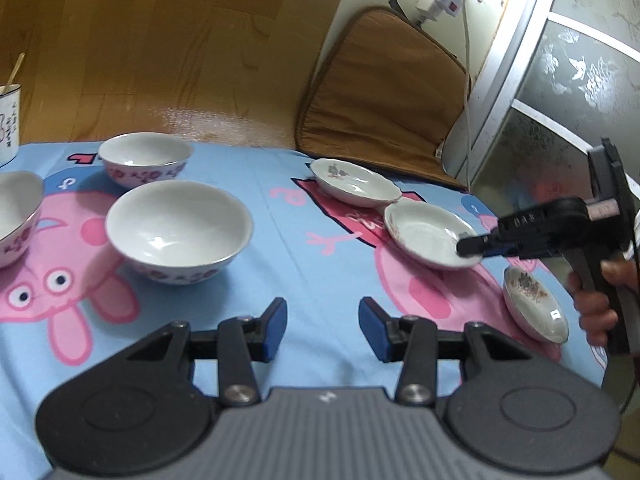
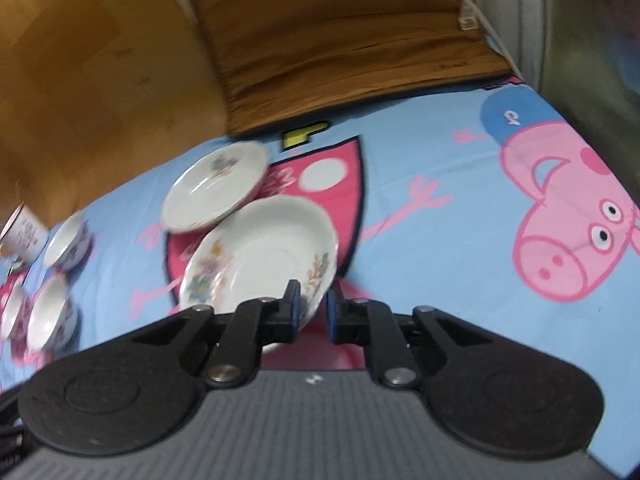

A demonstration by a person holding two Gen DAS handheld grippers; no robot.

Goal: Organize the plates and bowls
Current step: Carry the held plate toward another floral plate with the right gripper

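Observation:
My right gripper is shut on the near rim of a white flowered plate and holds it tilted above the cloth; it also shows in the left wrist view gripping that plate. A second plate lies just beyond it. A third small plate lies near the right edge. My left gripper is open and empty over the cloth. Three white bowls with purple flowers stand at the left: a near one, a far one and one at the edge.
A blue cartoon-pig tablecloth covers the table. A white mug with a stick stands at the far left. A brown cushion and a glass door lie beyond the table's far edge.

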